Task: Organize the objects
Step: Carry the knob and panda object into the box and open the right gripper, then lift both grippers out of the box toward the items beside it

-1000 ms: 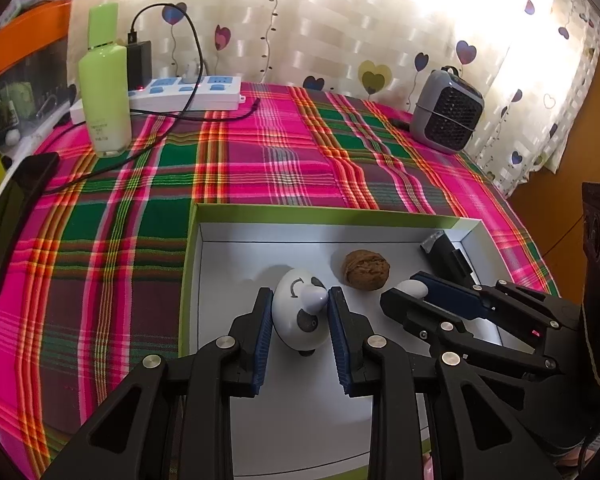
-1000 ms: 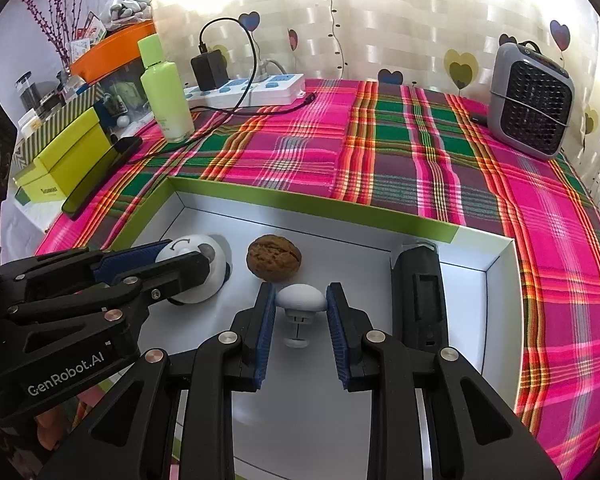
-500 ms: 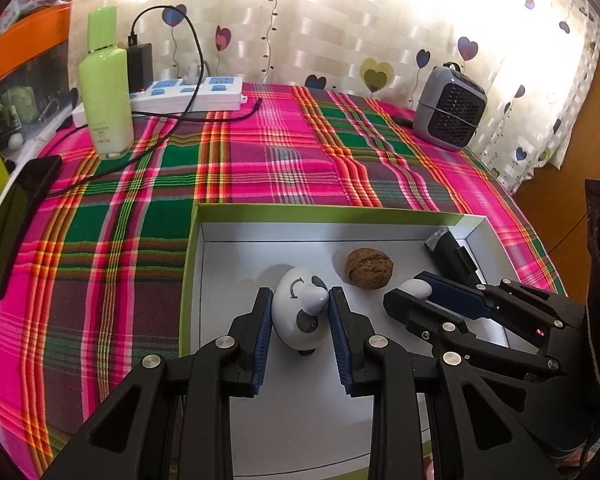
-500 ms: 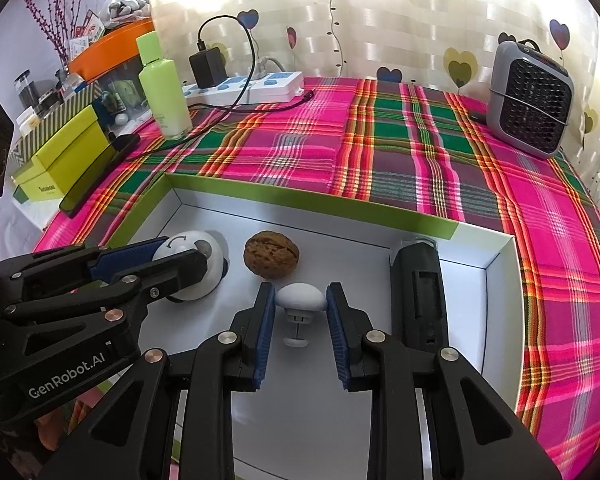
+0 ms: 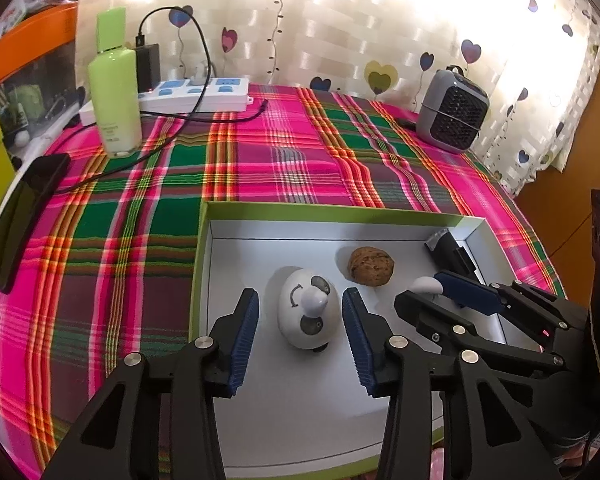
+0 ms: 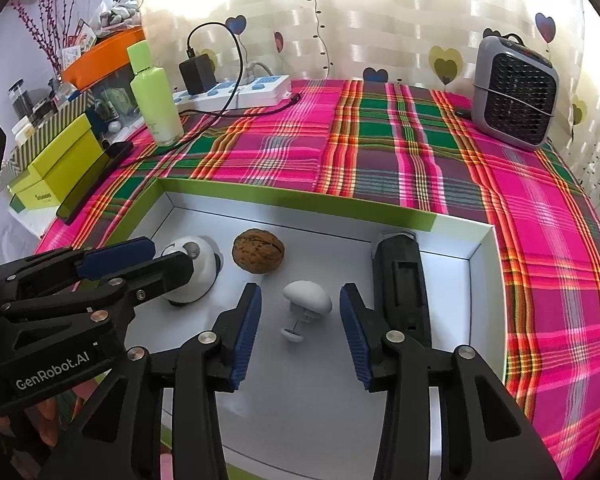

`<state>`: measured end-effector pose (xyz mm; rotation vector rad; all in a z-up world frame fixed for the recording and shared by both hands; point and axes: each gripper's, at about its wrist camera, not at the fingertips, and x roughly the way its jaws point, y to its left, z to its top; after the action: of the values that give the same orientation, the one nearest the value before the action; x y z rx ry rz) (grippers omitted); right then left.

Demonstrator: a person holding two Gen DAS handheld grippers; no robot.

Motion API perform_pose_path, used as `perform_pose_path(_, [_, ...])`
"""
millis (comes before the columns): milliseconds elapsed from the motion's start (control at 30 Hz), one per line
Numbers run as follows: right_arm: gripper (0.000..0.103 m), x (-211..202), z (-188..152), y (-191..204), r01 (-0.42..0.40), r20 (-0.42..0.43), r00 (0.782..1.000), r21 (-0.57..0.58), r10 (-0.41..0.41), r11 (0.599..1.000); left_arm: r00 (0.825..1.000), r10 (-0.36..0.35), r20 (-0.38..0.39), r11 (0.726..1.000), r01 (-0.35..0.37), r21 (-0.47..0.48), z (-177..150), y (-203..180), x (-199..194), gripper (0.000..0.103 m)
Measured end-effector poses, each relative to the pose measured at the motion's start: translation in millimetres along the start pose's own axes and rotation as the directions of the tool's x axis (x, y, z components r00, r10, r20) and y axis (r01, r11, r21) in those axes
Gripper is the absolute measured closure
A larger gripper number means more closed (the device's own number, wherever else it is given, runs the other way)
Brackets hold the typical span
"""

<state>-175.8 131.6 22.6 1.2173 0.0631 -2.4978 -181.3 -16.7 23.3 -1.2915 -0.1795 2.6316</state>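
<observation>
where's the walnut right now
In both wrist views the walnut lies inside the white box, between the panda toy and the black device.

A woven plaid cloth in pink, green and red [image 5: 300, 160] covers the worktop, matt and faintly ribbed. The shallow cardboard box with green rim [image 5: 332, 207] has a smooth, matt white paper lining. In it lie a rough, wrinkled brown walnut [image 6: 258, 256], a glossy white plastic egg-shaped toy with black spots [image 5: 306, 312], a matt white plastic mushroom-shaped piece [image 6: 307, 297] and a dull black plastic device [image 6: 400, 280]. The pale green bottle [image 5: 116, 92] looks like smooth, satin plastic. The grey fan heater [image 6: 514, 92] has a matt plastic shell.
</observation>
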Motion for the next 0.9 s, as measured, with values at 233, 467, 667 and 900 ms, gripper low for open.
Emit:
perform_pose_path(233, [0.060,-9.9,-5.0,1.0,0.009,0.012,1.000,-0.006,-0.009,1.000,1.000,0.000,0.018,1.000,0.000,-0.001,-5.4,-3.1,-12.5,0.058])
perform_pose_path(467, [0.060,-25.5,-11.9,-0.3,0.008,0.043,0.999,0.014,-0.009,1.000,0.999,0.001,0.049,1.000,-0.001,-0.004,-11.6,-7.6,-30.0,0.055])
perform_pose_path(667, [0.060,-38.5,-20.2,1.7,0.003,0.062,0.998,0.026,-0.005,1.000,0.998,-0.001,0.064,1.000,0.002,-0.014,-21.1,-8.3,-44.0,0.054])
perform_pose_path(900, [0.060,-57.4,-32.6,8.6,-0.001,0.089,0.996,0.021,-0.001,1.000,0.995,-0.010,0.099,1.000,0.012,-0.020,-37.2,-10.4,-65.5,0.053])
